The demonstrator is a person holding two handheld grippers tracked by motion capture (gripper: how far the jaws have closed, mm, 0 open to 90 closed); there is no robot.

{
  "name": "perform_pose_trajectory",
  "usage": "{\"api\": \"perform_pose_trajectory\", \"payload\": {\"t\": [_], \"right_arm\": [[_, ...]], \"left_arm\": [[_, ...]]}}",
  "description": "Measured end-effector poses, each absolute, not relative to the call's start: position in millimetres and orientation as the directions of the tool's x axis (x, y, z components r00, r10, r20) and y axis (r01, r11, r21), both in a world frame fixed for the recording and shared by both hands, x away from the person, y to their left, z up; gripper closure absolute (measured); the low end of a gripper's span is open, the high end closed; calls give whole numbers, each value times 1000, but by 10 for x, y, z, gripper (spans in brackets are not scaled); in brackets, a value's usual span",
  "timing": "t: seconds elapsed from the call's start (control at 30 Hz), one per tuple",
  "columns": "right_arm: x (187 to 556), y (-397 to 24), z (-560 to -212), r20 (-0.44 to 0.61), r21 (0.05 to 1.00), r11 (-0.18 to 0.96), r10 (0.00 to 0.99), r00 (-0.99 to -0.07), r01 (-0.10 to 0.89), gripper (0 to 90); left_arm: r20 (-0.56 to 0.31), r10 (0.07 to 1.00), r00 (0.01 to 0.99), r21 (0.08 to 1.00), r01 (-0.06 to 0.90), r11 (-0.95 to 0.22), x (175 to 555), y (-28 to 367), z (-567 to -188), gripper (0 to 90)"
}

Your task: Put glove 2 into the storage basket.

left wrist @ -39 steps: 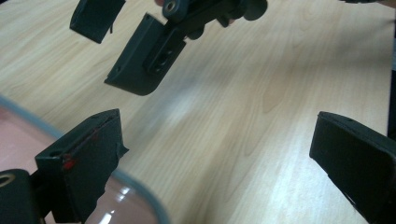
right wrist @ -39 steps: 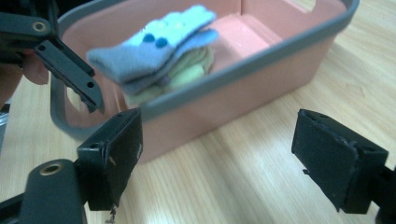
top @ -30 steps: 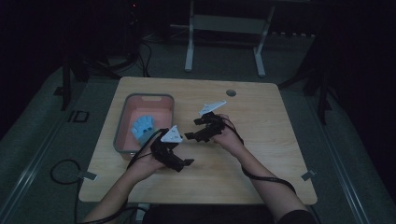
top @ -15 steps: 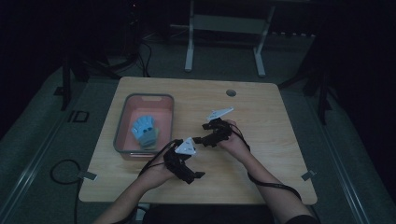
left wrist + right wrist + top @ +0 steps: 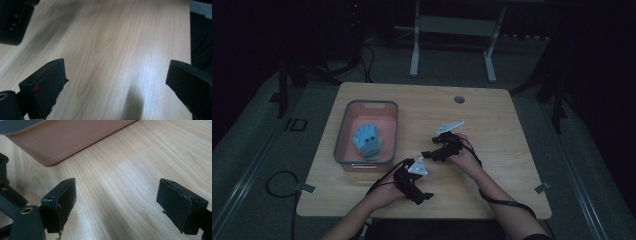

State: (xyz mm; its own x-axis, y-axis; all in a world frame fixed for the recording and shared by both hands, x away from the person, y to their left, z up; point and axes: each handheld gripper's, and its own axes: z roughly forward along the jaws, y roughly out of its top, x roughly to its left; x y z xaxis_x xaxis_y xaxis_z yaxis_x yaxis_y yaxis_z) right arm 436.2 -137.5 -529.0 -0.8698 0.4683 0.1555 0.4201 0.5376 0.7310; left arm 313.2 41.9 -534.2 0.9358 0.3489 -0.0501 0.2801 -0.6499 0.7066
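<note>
Two black grippers over the light wooden table (image 5: 492, 110), both with jaws spread and holding nothing.
Left gripper (image 5: 424, 196) sits at 6 o'clock, right gripper (image 5: 426, 153) near centre; the blue glove (image 5: 367, 140) lies in the pink plastic tray (image 5: 343, 131) at 9 o'clock.

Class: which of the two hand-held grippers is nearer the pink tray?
The left hand-held gripper: it sits just off the pink tray, while the right hand-held gripper lies farther toward the table's middle.

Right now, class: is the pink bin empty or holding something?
Holding something: a blue glove-like item lies inside the pink bin.
</note>
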Motion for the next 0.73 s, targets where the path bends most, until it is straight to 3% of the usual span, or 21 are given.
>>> {"api": "perform_pose_trajectory", "payload": {"t": [0.73], "right_arm": [[4374, -1415, -5484, 137, 731, 545, 473, -870, 411, 162]], "left_arm": [[-24, 372, 928, 686, 286, -669, 3104, 509, -5495, 31]]}}
